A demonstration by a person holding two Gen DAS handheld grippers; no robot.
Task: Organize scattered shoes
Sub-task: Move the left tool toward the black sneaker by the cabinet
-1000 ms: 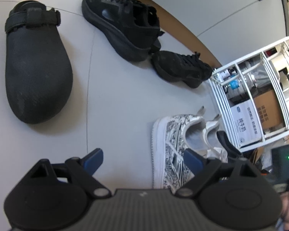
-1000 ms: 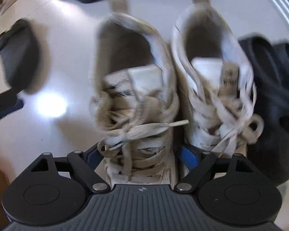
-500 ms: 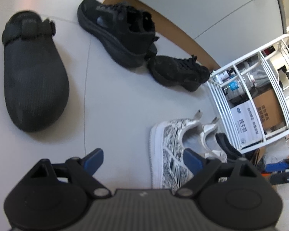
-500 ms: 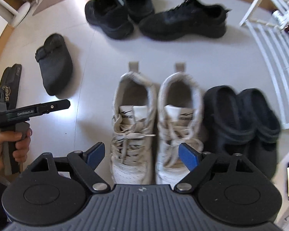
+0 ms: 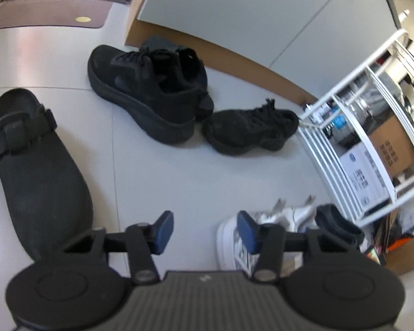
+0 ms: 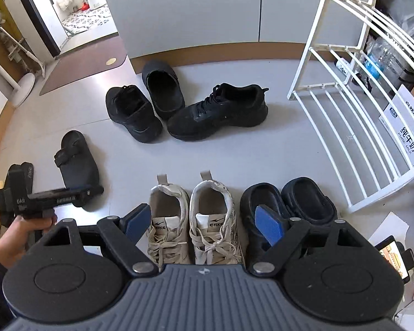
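Left gripper [image 5: 204, 231] tilts down toward the floor, jaws closing, blue pads [image 5: 164, 231] about half apart with nothing between them. Right gripper [image 6: 204, 220] points steeply down, jaws wide, nothing gripped. In the right wrist view, the left hand [image 6: 22, 234] wraps the left gripper's handle at the lower left, dark sleeve at the wrist.

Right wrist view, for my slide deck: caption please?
Open right claw above paired white sneakers and black clogs; black shoes scattered beyond.
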